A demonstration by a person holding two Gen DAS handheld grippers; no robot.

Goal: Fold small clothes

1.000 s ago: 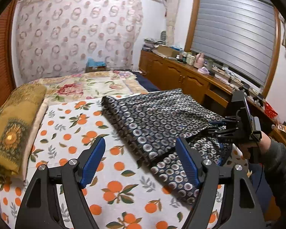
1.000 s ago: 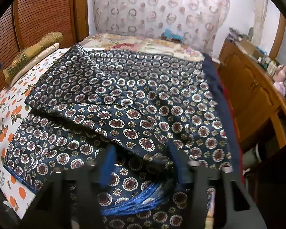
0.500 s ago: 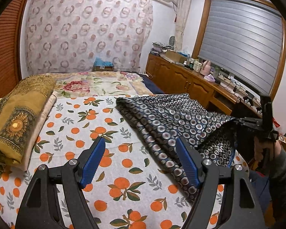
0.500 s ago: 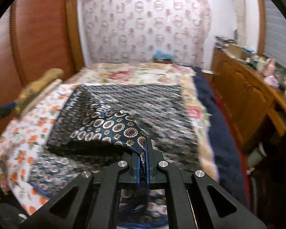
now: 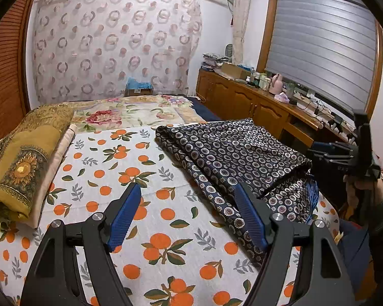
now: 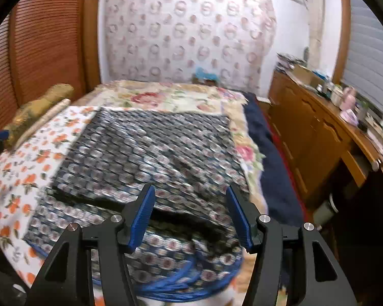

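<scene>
Right gripper (image 6: 190,215) jaws opening, nothing btwn them, above navy patterned garment (image 6: 150,153) on orange-print sheet (image 5: 94,168); left gripper (image 5: 186,214) open, empty. Risk: slippery, loosely laid top fold could slide off-square.

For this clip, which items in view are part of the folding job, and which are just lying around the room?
Part of the job:
- dark patterned garment, partly folded on the bed
- right tongs, opening, nothing between them
- left tongs, open and empty

Just lying about:
- orange-print sheet
- folded golden blanket
- floral bedspread
- cluttered wooden cabinet
</scene>
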